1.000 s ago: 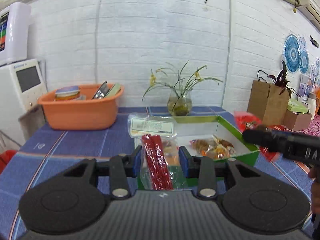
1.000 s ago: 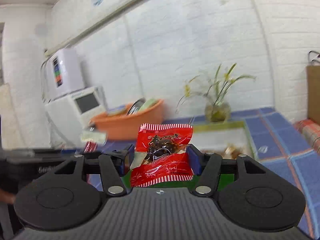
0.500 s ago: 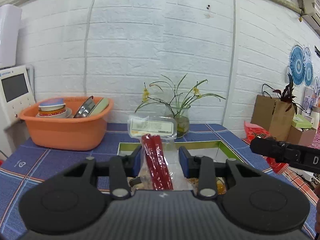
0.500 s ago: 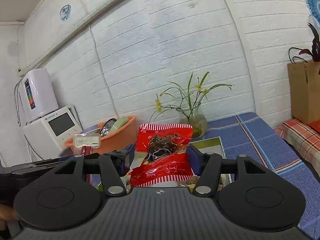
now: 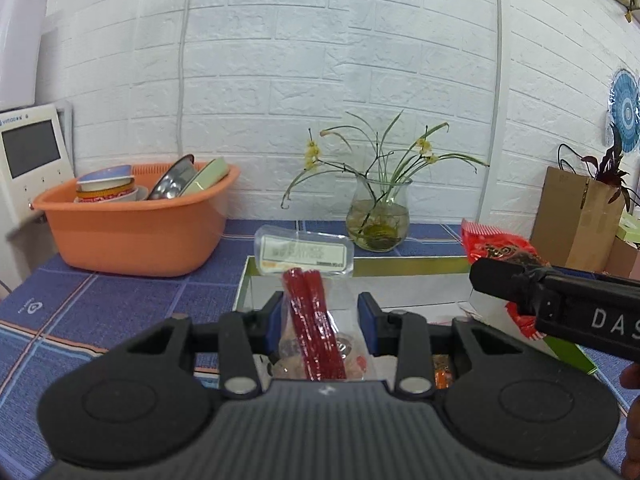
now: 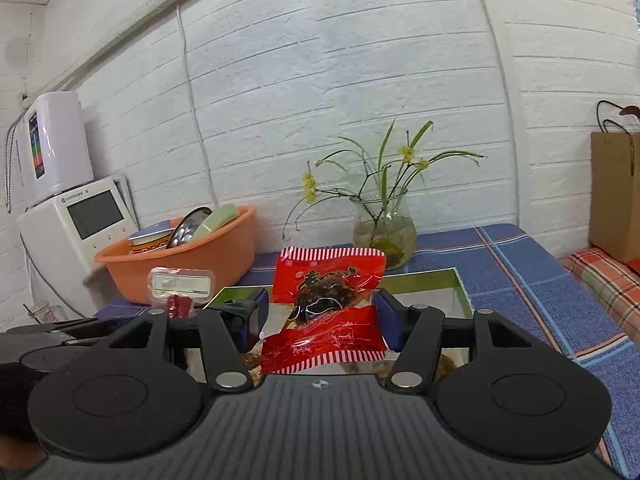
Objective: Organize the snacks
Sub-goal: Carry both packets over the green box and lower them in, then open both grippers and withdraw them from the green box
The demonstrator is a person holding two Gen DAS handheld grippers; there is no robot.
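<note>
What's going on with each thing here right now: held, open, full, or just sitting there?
left gripper: shut on clear packet
clear packet: held upright, red sticks inside
right gripper: shut on red packet
red packet: held, sealed
green box: open, snacks inside
orange basin: holding dishes
glass vase: upright, holding flowers

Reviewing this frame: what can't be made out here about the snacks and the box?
- Box contents: both wrist views, mostly hidden behind gripper bodies and held packets.
- Clear packet label: left wrist view, print too blurred to read.
- Red packet: in left wrist view, partly hidden behind the right gripper.
</note>
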